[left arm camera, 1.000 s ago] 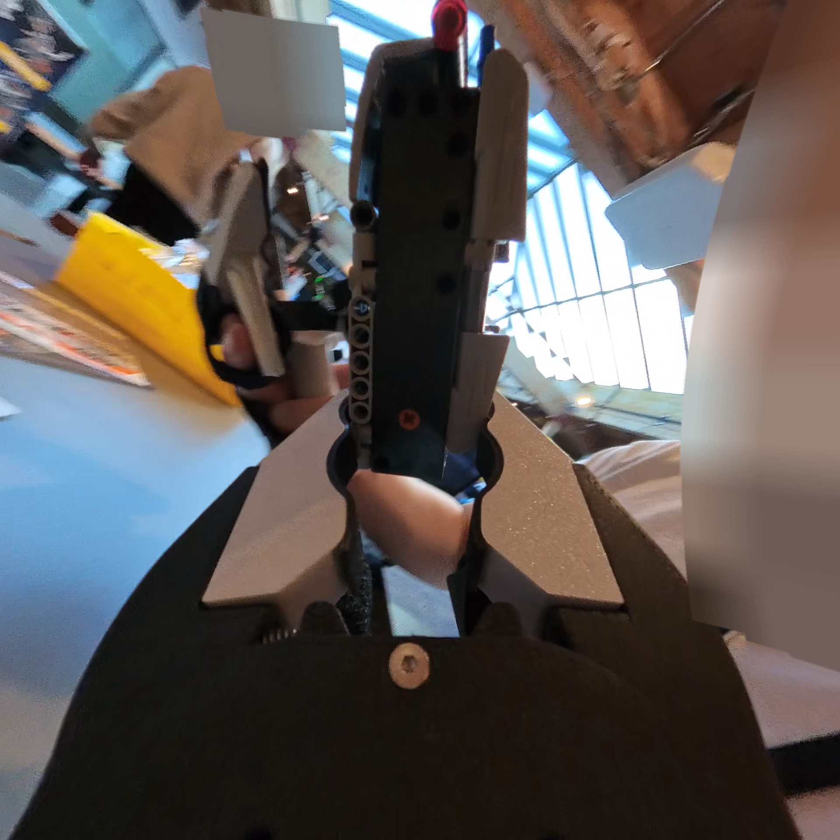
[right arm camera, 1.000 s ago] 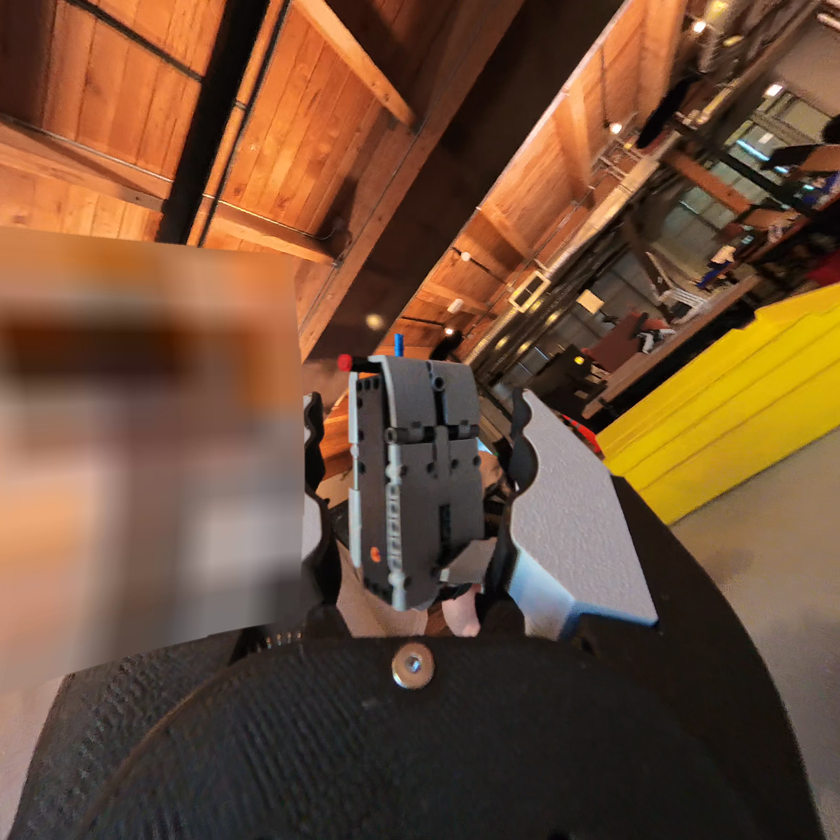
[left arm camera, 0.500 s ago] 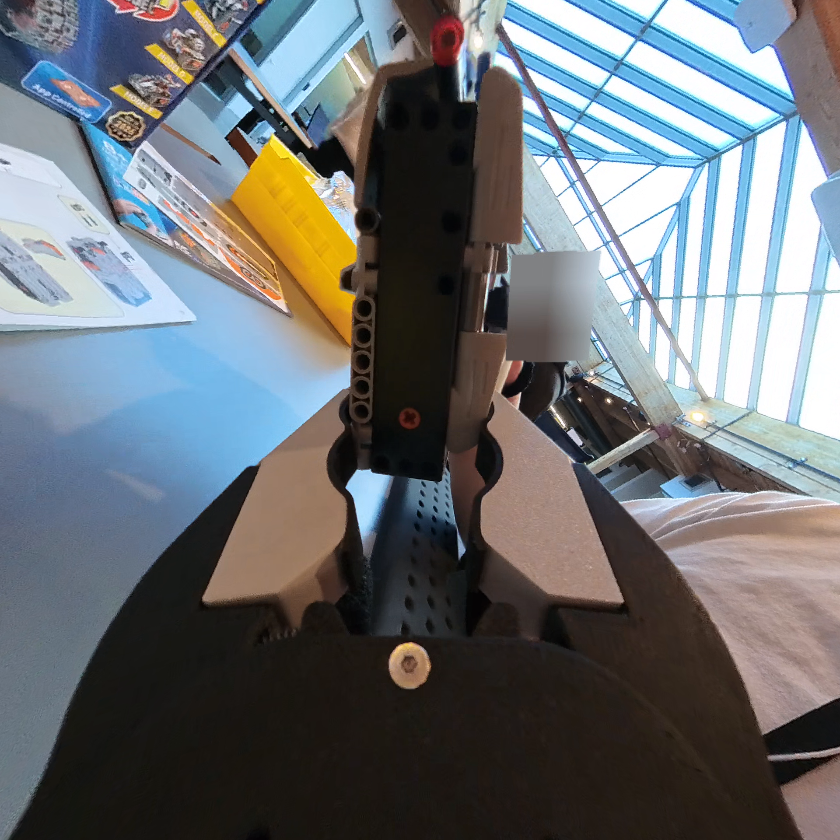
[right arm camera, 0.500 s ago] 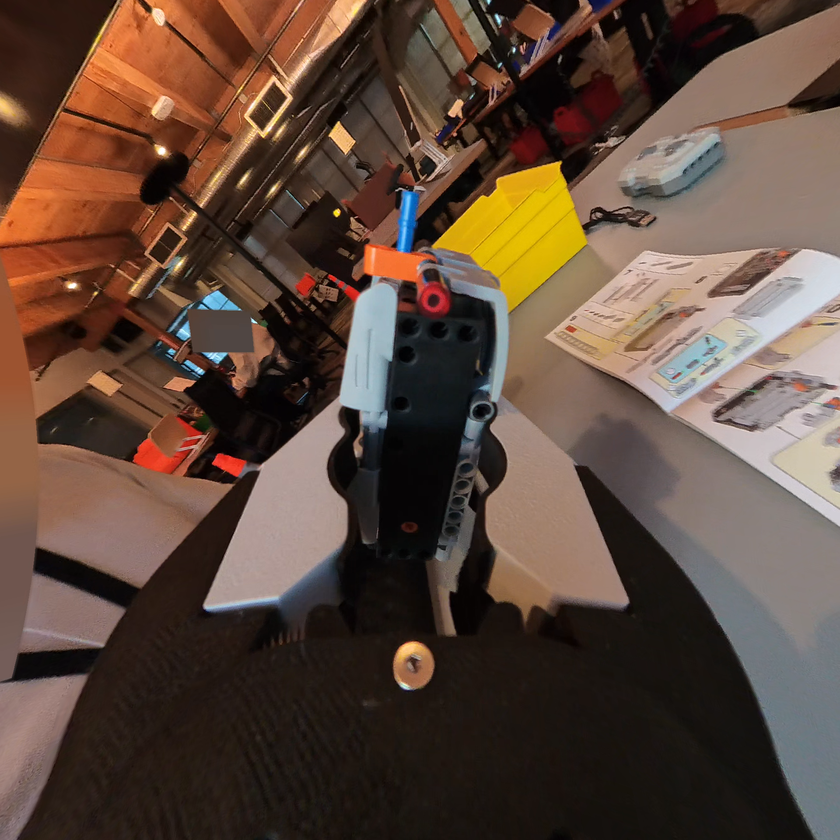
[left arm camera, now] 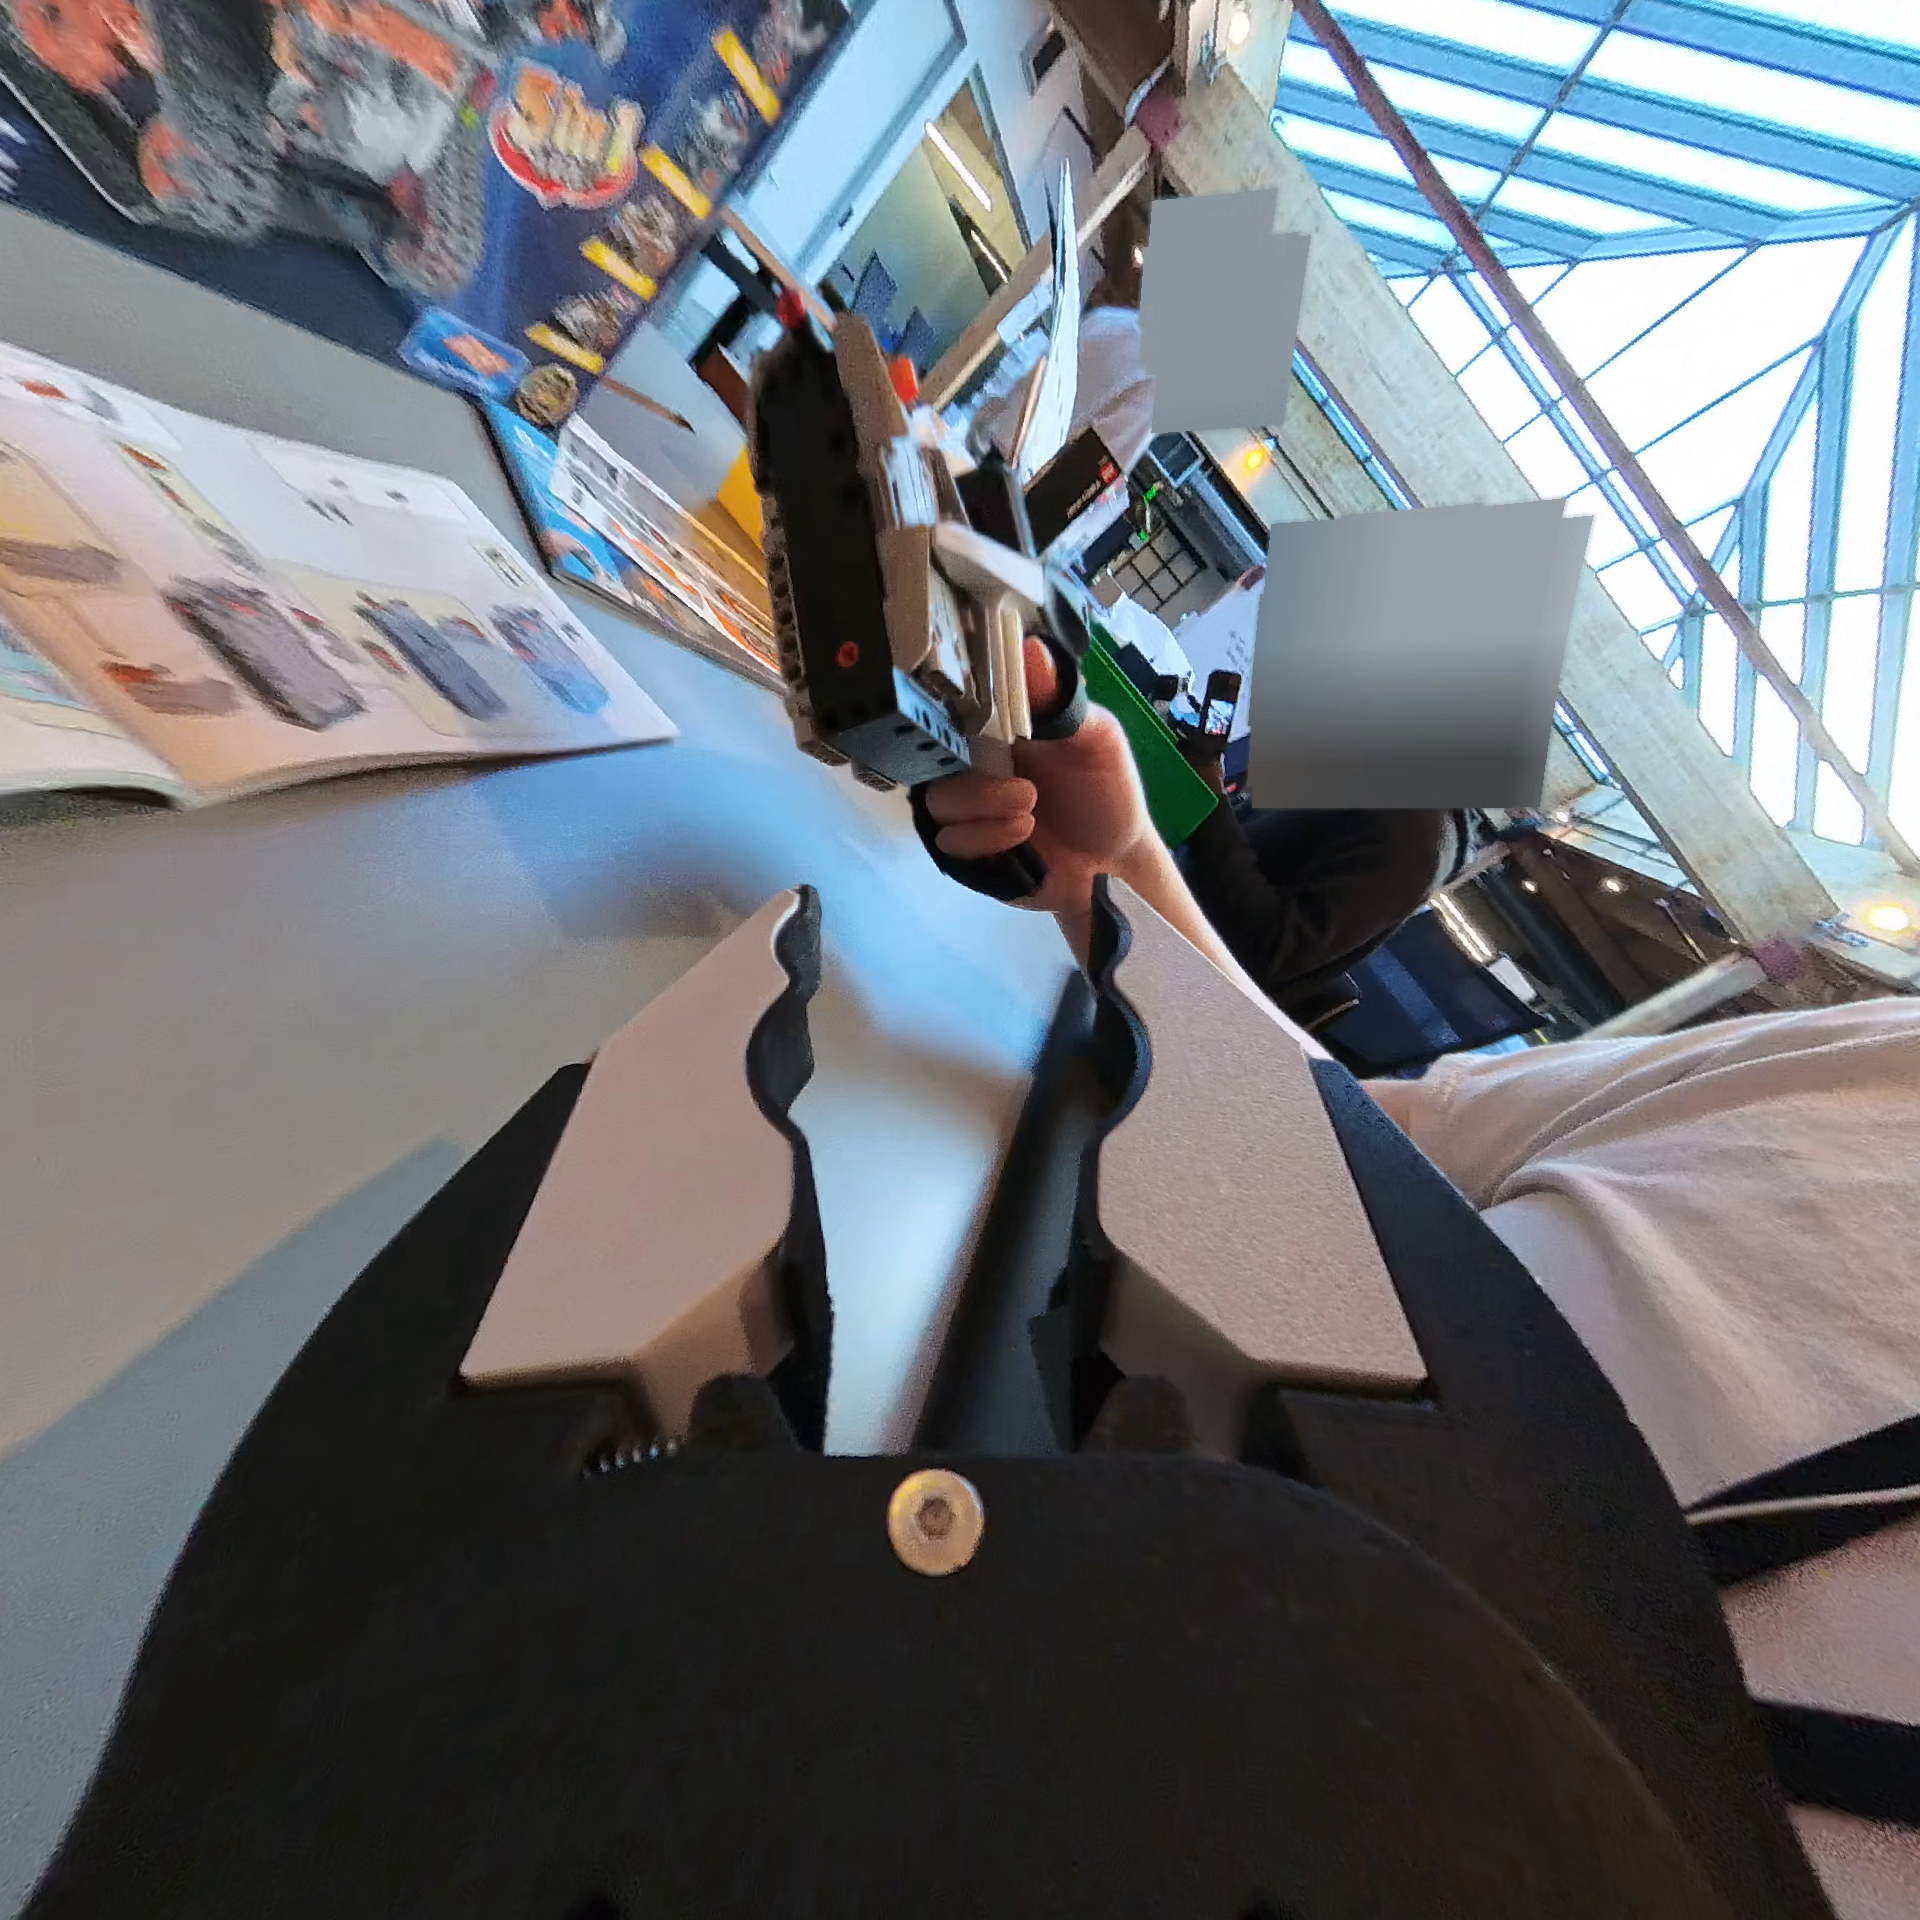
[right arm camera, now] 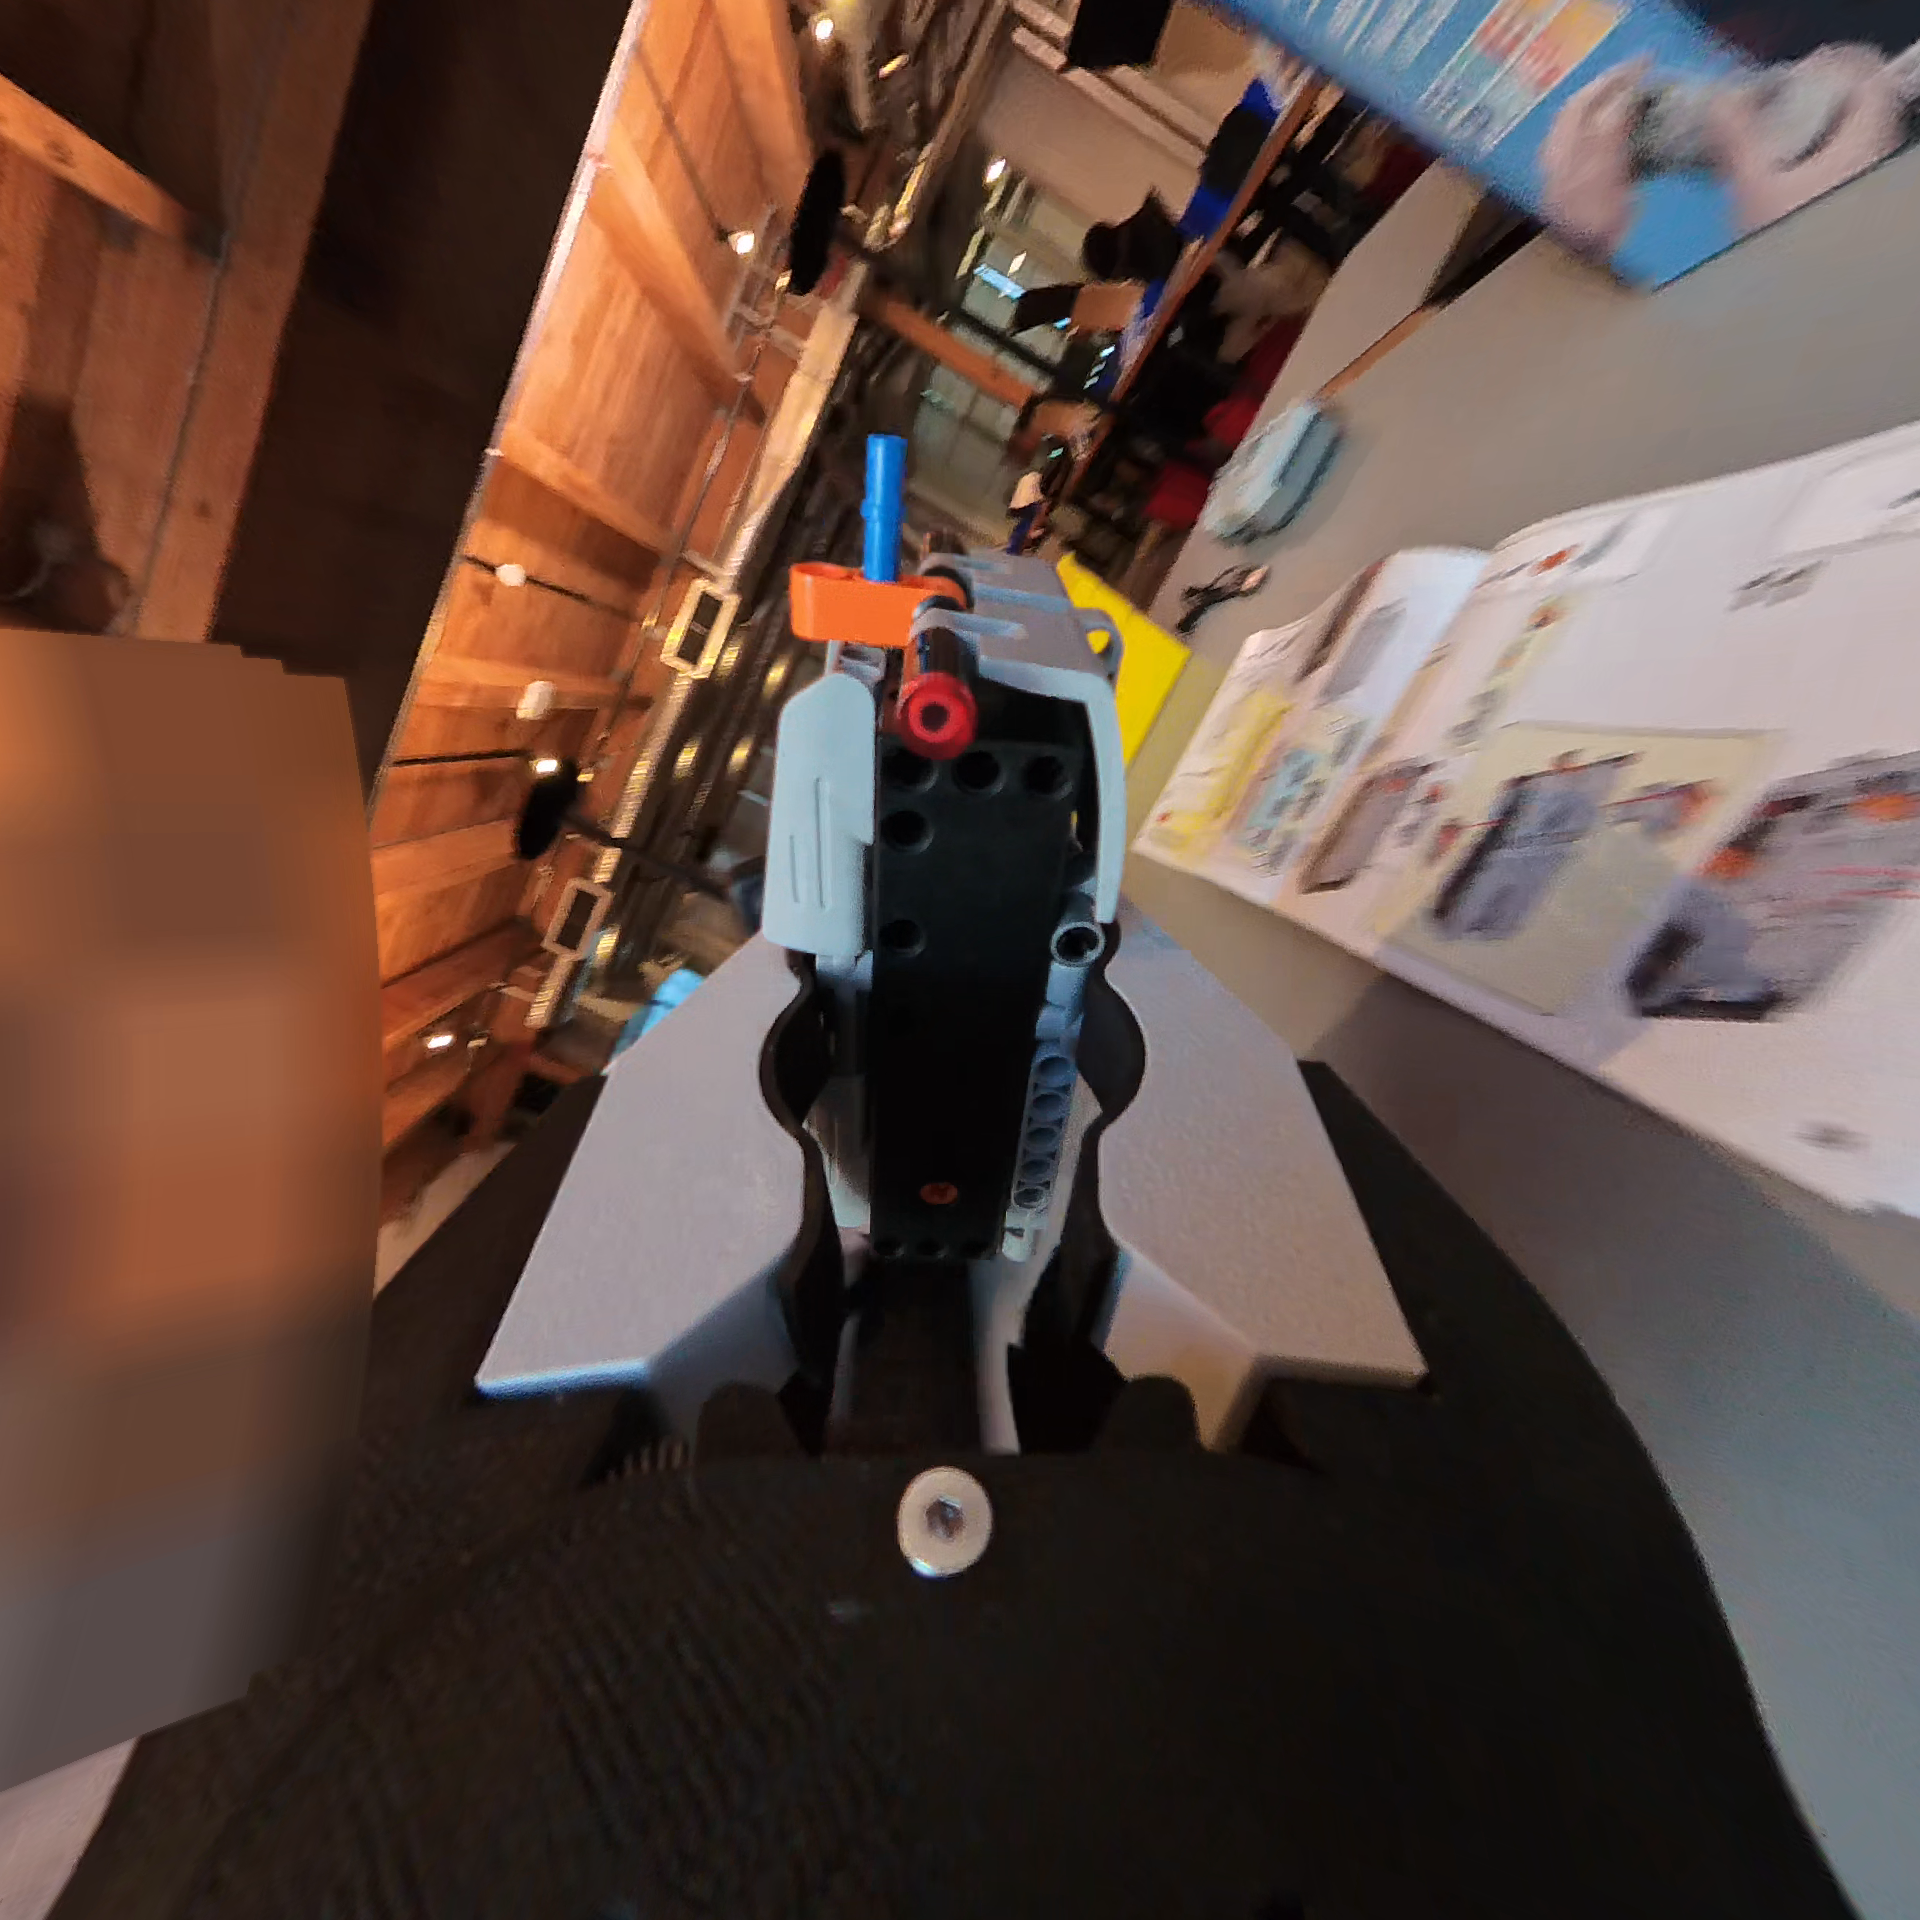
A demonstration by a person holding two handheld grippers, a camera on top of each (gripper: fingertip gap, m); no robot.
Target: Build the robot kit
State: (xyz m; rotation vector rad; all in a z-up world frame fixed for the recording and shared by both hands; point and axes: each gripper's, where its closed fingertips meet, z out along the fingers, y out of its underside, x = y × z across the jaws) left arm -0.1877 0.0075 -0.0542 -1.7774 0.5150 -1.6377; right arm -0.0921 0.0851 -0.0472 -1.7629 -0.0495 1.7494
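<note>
A black and grey brick model (right arm camera: 966, 935) with a red pin, an orange lever and a blue axle on its far end stands upright between the fingers of my right gripper (right arm camera: 951, 987), which is shut on its lower part. In the left wrist view the same model (left arm camera: 831, 582) shows farther off, held above the grey table (left arm camera: 312, 1039) by the right gripper (left arm camera: 992, 613) and a person's hand (left arm camera: 1049, 800). My left gripper (left arm camera: 951, 914) is open and empty, a short way back from the model.
An open instruction booklet (left arm camera: 260, 623) lies on the table; it also shows in the right wrist view (right arm camera: 1558, 831). A blue printed box (left arm camera: 416, 156) stands behind it. A yellow bin (right arm camera: 1127, 644) and a grey device (right arm camera: 1278, 468) sit farther back. A white-clothed person (left arm camera: 1662, 1195) is at the right. Spacing between my two grippers at the tips: around 12 centimetres.
My left gripper has let go of the model, opened and drawn back. The right gripper now holds the model alone. Both views have swung round.
</note>
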